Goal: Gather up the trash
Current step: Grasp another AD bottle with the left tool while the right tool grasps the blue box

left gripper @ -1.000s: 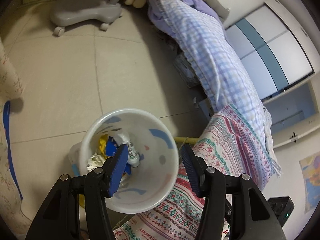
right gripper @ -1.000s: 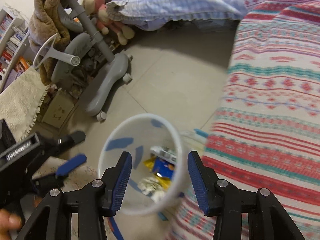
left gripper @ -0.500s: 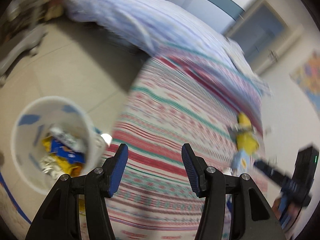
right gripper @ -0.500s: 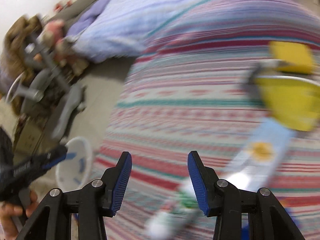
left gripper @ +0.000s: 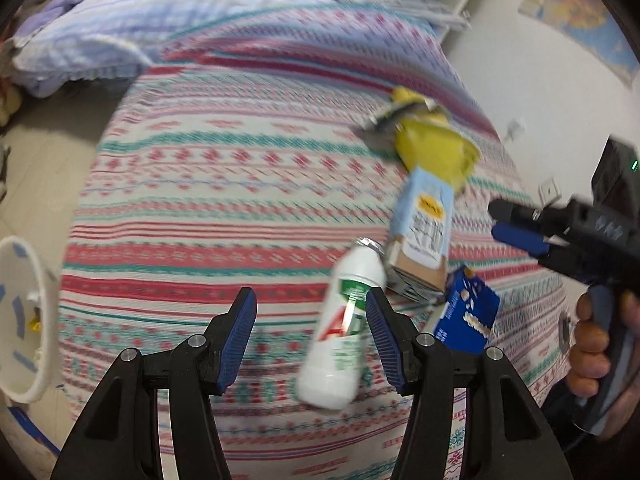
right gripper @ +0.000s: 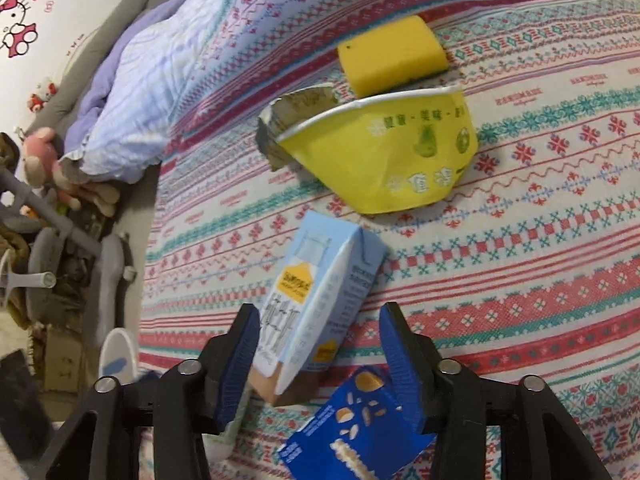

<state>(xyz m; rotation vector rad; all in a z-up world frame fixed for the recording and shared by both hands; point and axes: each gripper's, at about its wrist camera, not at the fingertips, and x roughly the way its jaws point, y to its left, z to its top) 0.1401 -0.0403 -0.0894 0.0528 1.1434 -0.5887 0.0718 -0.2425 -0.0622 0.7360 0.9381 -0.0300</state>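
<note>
Trash lies on the patterned bedspread [left gripper: 208,184]: a white bottle [left gripper: 344,332], a light blue carton [right gripper: 316,312], a dark blue box [right gripper: 356,428], a crushed yellow paper cup [right gripper: 384,152] and a yellow sponge [right gripper: 392,56]. My left gripper [left gripper: 310,340] is open, and the white bottle lies by its right finger. My right gripper [right gripper: 318,364] is open above the light blue carton [left gripper: 426,220], with the dark blue box [left gripper: 466,316] under its right finger. The white bin [left gripper: 24,320] sits at the far left, with the same bin [right gripper: 118,356] low in the right wrist view.
A blue checked quilt [left gripper: 120,32] is bunched at the bed's far end. A grey wheeled chair base [right gripper: 108,280] and plush toys [right gripper: 44,160] stand on the floor left of the bed. A hand [left gripper: 596,344] holds the right gripper's handle.
Both grippers swung from over the bin to above the bed. The trash on the bedspread now lies close under the open fingers, and the bin has slid to the left edge.
</note>
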